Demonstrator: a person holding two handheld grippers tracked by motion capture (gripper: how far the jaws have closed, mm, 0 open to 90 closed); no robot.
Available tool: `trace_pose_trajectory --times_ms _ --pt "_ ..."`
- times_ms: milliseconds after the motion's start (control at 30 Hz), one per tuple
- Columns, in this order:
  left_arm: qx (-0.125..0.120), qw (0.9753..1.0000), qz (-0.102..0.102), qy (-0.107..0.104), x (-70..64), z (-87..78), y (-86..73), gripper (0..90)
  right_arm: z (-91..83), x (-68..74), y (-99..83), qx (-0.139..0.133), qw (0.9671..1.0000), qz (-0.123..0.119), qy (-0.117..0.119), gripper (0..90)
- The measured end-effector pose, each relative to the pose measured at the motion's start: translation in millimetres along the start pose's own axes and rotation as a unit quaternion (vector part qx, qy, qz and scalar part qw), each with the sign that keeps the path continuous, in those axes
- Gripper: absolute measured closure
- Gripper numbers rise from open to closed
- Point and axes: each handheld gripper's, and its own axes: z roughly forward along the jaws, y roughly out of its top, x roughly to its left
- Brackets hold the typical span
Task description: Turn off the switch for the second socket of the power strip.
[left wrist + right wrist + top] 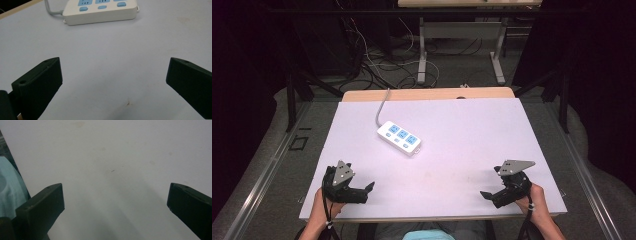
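A white power strip (399,138) with blue sockets lies left of the middle of the white table top (462,135), its grey cable (382,106) running off the far edge. In the left gripper view the strip (100,11) sits ahead of the wide-apart jaws. My left gripper (370,192) rests at the near left corner, open and holding nothing. At the near right, my right gripper (486,195) is open too, pointing left over bare table. Midway between its black jaws in the right gripper view (115,202) there is only table surface.
The table's wooden far edge (427,94) shows beyond the white top. Behind it the floor holds tangled cables (377,65) and the legs of another table (422,60). A light blue garment (10,190) of the person lies at the near edge.
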Motion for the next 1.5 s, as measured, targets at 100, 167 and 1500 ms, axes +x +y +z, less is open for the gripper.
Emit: trace_pose_trajectory --times_ms 100,167,1500 --pt "-0.002 1.0 0.002 -0.001 -0.8 1.3 1.4 0.3 0.0 1.1 -0.2 -0.002 1.0 0.002 0.001 0.6" --pt "0.0 1.0 0.004 0.0 -1.5 2.0 2.9 0.3 -0.8 1.3 0.3 0.005 1.0 -0.001 0.003 0.6" --pt "-0.018 0.9997 0.011 0.012 0.0 43.0 40.5 0.4 1.8 0.9 0.2 -0.001 1.0 0.0 0.0 0.6"
